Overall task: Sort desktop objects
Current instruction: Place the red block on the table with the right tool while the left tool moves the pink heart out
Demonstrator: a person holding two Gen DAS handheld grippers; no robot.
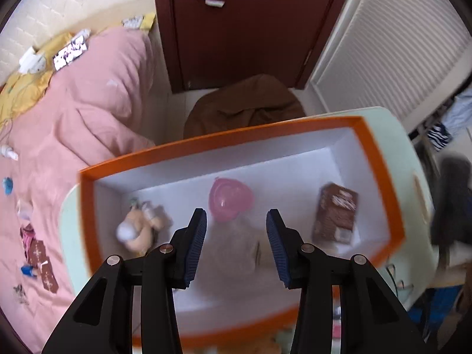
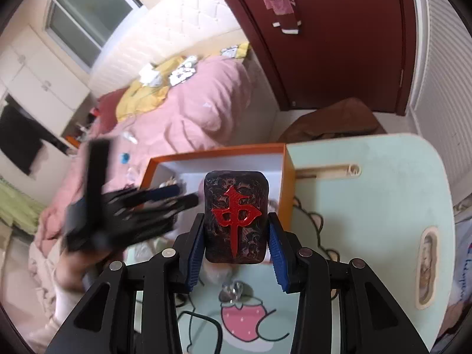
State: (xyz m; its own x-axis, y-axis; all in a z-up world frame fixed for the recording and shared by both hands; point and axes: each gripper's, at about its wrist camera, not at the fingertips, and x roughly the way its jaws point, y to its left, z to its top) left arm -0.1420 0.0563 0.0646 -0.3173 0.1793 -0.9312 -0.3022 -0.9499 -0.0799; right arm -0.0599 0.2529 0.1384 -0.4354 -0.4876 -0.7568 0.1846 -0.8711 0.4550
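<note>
One pale green table (image 2: 383,177) is seen, bearing one orange box (image 1: 392,183) at its far left. Three items are counted inside: one brown carton (image 1: 336,212), one pink lid (image 1: 230,200), one plush toy (image 1: 138,227). One dark mahjong block (image 2: 236,215) is pinched by the right gripper (image 2: 236,236). The left gripper (image 1: 236,236) is spread, empty, above the box.

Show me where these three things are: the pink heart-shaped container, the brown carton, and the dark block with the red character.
pink heart-shaped container (image 1: 230,199), left wrist view, centre of its lid.
brown carton (image 1: 336,214), left wrist view, middle of its top face.
dark block with the red character (image 2: 236,215), right wrist view, on the red character.
</note>
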